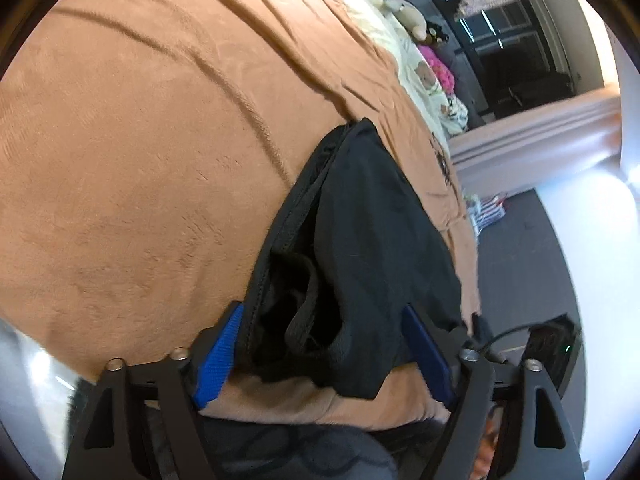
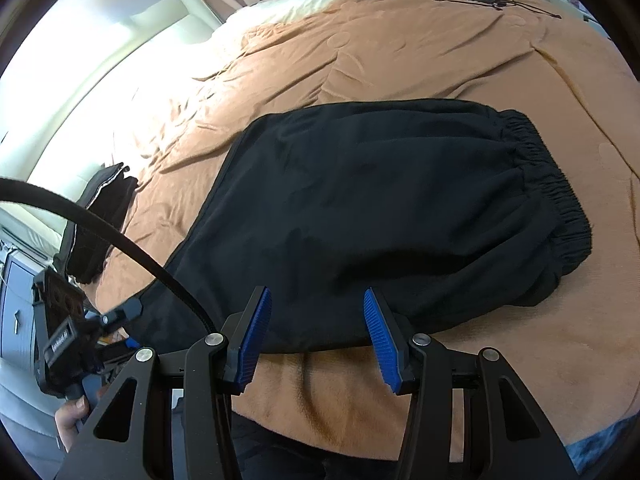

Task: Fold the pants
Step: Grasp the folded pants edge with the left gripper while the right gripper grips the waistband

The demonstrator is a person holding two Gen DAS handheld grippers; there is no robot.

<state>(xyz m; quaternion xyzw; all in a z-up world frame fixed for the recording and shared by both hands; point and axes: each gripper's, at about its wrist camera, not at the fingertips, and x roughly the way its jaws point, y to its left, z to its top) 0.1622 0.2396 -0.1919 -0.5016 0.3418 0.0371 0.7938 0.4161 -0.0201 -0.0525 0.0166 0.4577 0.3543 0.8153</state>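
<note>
Pants (image 2: 376, 216) are lying flat on the bed (image 2: 360, 60), black ones on an orange-brown blanket, with the elastic waistband (image 2: 548, 184) bunched up at the right end and the legs running off to the left. Looks like they're already doubled over lengthwise, near edge pretty straight along the front of the bed.

Right gripper (image 2: 316, 332) is hanging just over that near edge, jaws spread wide, blue pads (image 2: 384, 344) on either side with nothing between them but cloth and blanket below. Not pinching anything as far as I can see.

Left gripper (image 1: 324, 344) is down at the leg end, also spread wide. The hem of the pants (image 1: 360, 240) sits right between its fingers (image 1: 218, 356), and you can see into the open cuff with a strap or drawstring loop inside. The cloth is close to both pads but the jaws aren't pressed on it.

Over on the far left of the right wrist view there's a second dark folded thing (image 2: 100, 216) on the blanket, can't tell what. A tangle of thin black cable (image 2: 488, 0) lies at the far side of the bed, and pillows and a plush toy (image 1: 412, 20) sit at the head.
</note>
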